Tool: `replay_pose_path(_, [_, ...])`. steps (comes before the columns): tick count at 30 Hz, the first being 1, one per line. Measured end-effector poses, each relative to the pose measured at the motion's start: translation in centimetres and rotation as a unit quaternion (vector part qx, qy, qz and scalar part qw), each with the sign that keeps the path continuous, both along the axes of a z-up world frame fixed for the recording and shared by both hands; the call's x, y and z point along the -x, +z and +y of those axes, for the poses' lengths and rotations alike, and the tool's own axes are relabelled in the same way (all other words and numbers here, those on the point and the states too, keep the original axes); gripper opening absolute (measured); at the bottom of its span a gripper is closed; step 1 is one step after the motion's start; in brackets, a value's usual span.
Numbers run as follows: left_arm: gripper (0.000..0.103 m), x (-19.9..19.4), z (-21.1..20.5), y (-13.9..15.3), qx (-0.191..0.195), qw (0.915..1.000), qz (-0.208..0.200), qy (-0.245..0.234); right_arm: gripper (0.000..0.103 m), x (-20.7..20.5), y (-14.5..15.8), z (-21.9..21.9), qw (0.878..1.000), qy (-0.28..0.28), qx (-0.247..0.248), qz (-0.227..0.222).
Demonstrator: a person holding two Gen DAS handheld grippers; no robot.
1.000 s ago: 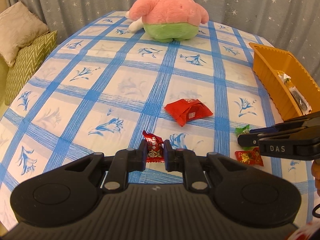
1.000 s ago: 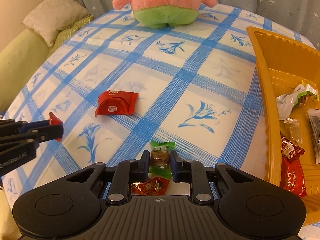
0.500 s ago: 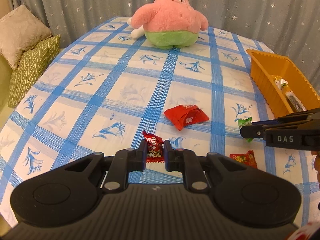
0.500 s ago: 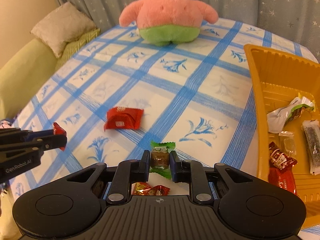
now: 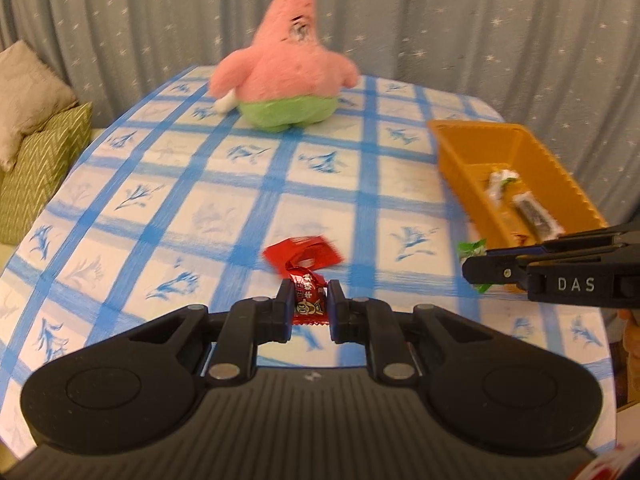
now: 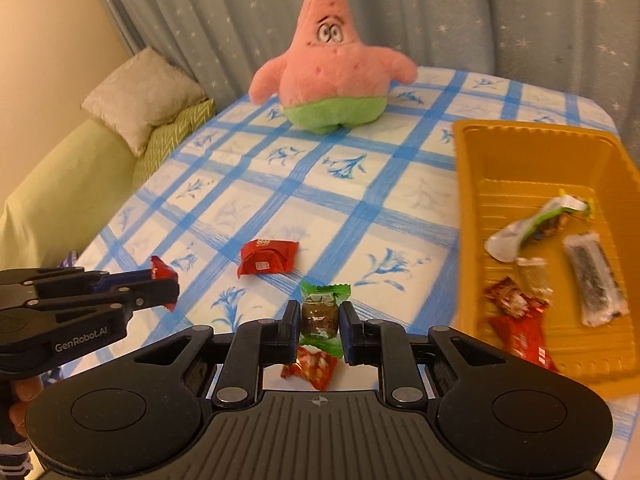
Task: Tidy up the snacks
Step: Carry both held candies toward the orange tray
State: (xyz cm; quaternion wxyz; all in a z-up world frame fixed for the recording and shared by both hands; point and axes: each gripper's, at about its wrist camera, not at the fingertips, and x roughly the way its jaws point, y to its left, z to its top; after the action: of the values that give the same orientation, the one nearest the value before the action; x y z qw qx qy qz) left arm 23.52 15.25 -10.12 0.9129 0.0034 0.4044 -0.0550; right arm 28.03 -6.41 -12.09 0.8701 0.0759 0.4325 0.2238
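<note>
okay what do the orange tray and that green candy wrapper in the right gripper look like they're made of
Orange tray: looks like thin moulded plastic with a slight sheen; its floor is ribbed and its rim rolled.
Green candy wrapper, pinched in the right gripper: apparently thin plastic film, part clear, since a brown sweet shows through; the ends are crimped and zigzag-cut.

A table under a blue-checked cloth carries a pink plush star at its far end, an orange tray right of it, a red packet nearer, and what looks like a small red candy nearest.
</note>
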Motion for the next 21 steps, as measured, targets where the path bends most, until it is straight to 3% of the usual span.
replay_pose_path(14, [0.015, 0.2, -10.4, 2.1, 0.021, 0.9948, -0.025, -0.096, 0.021, 4.1, 2.5, -11.6, 0.995, -0.097, -0.008, -0.014])
replay_pose_path(21, [0.015, -0.7, -15.6, 2.7, 0.026, 0.9918, -0.032, -0.121, 0.021, 4.5, 3.3, -16.7, 0.99, -0.136, -0.002, -0.026])
